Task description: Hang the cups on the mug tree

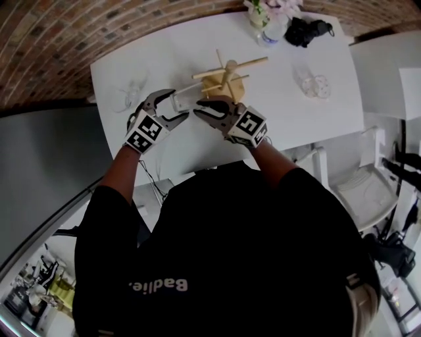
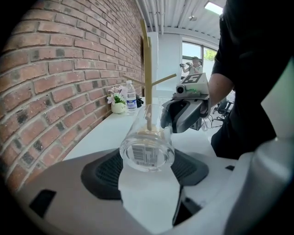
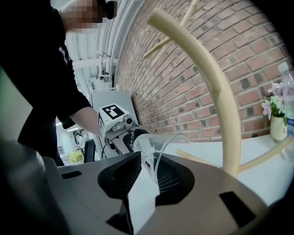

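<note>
The wooden mug tree (image 1: pixel 223 77) stands mid-table, with bare pegs. Just in front of it my left gripper (image 1: pixel 179 105) is shut on a clear glass cup (image 1: pixel 181 101). In the left gripper view the cup (image 2: pixel 147 148) lies on its side between the dark pads, its barcoded base toward the camera, and the tree's post (image 2: pixel 148 87) rises behind it. My right gripper (image 1: pixel 198 107) faces the cup's mouth. Its jaws stand apart in the right gripper view, with the cup's rim and handle (image 3: pixel 158 151) in the gap and not pressed. A tree peg (image 3: pixel 220 105) curves close by on the right.
Another clear cup (image 1: pixel 135 89) sits at the table's left, and two more (image 1: pixel 314 85) at its right. A flower vase (image 1: pixel 258 14), a water bottle (image 1: pixel 271 31) and a black object (image 1: pixel 306 29) stand at the far edge. A white chair (image 1: pixel 368 191) is at the right.
</note>
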`<state>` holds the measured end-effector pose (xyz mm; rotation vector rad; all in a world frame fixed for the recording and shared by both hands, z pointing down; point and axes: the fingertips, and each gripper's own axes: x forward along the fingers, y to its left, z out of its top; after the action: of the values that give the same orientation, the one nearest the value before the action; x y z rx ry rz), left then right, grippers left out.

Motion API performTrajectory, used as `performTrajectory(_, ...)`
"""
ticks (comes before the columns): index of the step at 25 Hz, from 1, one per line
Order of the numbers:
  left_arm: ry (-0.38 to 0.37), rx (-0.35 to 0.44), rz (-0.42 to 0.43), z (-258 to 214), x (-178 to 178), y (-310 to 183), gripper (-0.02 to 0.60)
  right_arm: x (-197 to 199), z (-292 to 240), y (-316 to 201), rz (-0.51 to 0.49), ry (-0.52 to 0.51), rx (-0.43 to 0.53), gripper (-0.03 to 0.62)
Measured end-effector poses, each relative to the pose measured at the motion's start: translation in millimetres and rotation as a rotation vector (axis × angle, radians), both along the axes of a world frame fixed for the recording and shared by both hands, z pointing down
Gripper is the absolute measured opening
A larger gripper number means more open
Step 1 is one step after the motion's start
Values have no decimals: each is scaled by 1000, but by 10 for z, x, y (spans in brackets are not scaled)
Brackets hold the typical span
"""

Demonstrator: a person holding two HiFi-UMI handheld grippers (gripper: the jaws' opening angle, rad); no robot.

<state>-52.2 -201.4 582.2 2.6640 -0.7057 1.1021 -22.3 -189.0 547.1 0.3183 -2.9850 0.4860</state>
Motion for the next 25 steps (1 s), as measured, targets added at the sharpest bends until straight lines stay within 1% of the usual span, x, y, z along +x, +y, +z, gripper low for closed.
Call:
performTrajectory(4,-15,-14,-1,29,39,-21,322,69,115,-31,-1,-49,-84,110)
performTrajectory(8,-26,-17,3,31,76,-55,322,116,135,-82,12,-94,-143,117)
performTrajectory(16,-46,-16,-4,47,149,-103,321,212,242,-159,17,-152,-232,130)
performTrajectory(25,-67,-2,-25,37,245,-145,320,333,342,-239,31,-230,-357,149)
